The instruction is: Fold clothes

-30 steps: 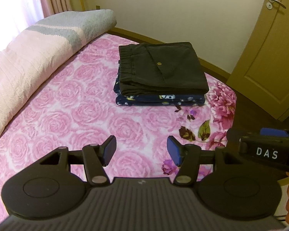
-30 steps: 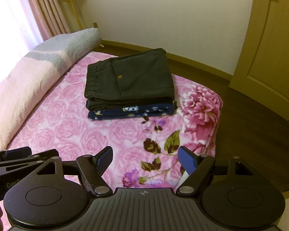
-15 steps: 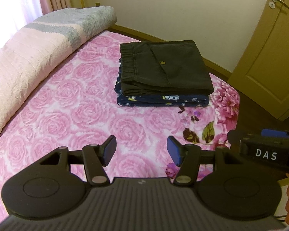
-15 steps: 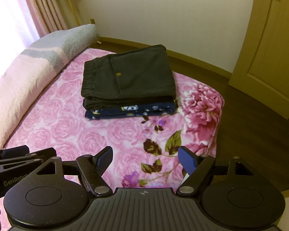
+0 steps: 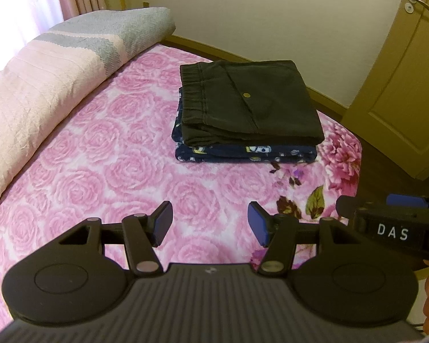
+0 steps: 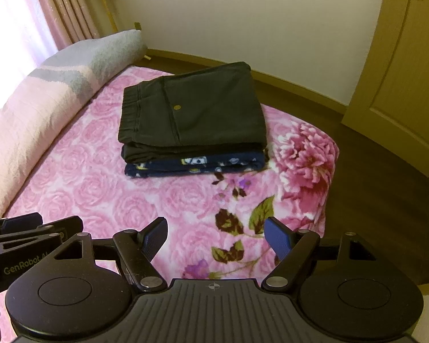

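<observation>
1. Both tongs are released and hold nothing: the left gripper (image 5: 209, 224) and the right gripper (image 6: 216, 237) each show blue pads spread wide over the pink rose-patterned blanket (image 5: 105, 154), well short of the clothes

2. The task's things sit in one stack near the far end of the bed: a folded dark olive pair of trousers with an elastic waistband and a brass pocket button (image 5: 248, 103) lies on top of a folded navy printed fleece garment (image 5: 243, 153). A rolled pink and grey quilt (image 5: 43, 74) runs along the window side

3. The folding looks finished, judging by the squared stack; no loose garment is in view

4. Risks from here: the stack lies near the blanket's far corner, so a nudge from a returning gripper could push it toward the wooden floor (image 6: 371, 185). The trousers overhang the fleece at the waistband side, so a one-sided pinch or drag could slide the top layer off and undo the fold

5. Against the frames a second earlier, the stack sits slightly lower and larger in both views, while both grippers remain just as wide apart, and the clothes themselves have not shifted
</observation>
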The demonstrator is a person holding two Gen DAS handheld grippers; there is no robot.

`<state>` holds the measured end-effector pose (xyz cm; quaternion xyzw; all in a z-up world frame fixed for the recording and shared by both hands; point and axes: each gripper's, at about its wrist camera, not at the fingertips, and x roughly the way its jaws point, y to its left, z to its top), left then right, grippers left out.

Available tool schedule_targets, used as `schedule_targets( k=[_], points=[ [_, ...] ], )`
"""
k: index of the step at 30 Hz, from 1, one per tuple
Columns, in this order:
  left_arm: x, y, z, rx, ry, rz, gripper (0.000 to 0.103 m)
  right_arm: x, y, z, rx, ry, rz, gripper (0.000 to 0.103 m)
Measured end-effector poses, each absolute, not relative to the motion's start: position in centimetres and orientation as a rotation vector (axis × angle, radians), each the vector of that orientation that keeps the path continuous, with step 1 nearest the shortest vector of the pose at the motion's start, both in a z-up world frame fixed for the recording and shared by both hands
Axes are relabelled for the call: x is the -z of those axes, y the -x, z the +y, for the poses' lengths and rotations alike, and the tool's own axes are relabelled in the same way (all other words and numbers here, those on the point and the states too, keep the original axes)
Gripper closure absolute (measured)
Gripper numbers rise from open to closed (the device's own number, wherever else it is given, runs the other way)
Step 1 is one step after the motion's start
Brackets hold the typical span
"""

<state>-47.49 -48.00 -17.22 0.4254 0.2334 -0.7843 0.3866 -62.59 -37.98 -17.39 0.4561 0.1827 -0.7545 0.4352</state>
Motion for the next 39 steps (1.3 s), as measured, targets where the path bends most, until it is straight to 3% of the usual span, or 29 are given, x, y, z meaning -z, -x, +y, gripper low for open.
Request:
schedule_targets(
  k=[39],
  points=[
    [17.4,54.5,-49.7,1.86,-1.058,0.613,0.049,18.6,70.4,-41.6,1.721,-1.147,0.551,0.026]
  ],
)
